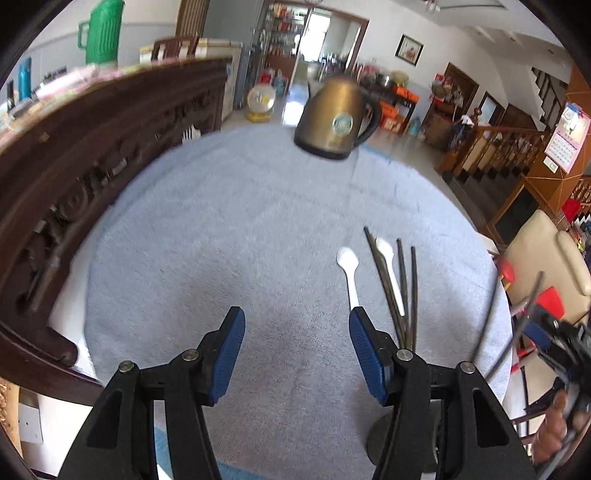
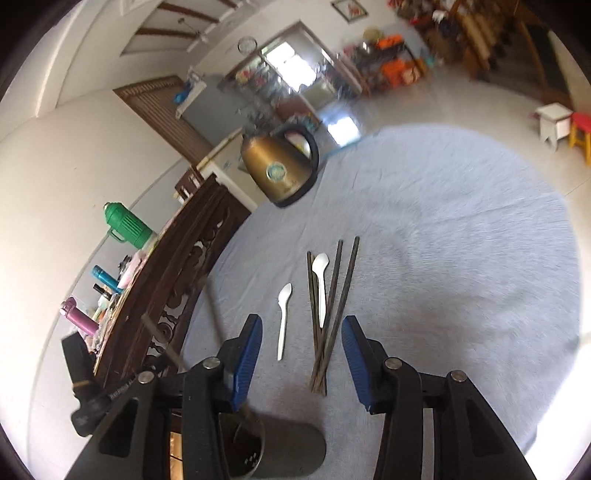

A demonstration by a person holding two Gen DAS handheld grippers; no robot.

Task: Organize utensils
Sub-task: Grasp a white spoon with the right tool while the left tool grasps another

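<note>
Where the pale blue-grey cloth [image 1: 221,229] covers the round bench, the utensils lie together toward its near side: four dark, slender chopsticks [image 2: 334,306] fanned from a common near end, a small white plastic spoon [image 2: 320,284] lying among them, and a second white plastic spoon [image 2: 283,317] lying apart just to their left; the left gripper [image 1: 297,314], black with blue ribbed pads, hangs above bare cloth with its jaws apart and nothing between them, its right-hand pad overlapping the handle of the separate spoon in that view; the right gripper [image 2: 302,325], likewise apart-jawed and empty, frames the near ends of the spoon and chopsticks without touching them; a dark perforated holder [image 2: 245,448] on a dark base stands below it at the bench's near edge; a brass-coloured electric kettle [image 1: 338,118] with black handle stands at the far edge; a dark carved wooden cabinet [image 1: 92,147] flanks the bench, bearing a green ribbed flask [image 1: 103,33].
</note>
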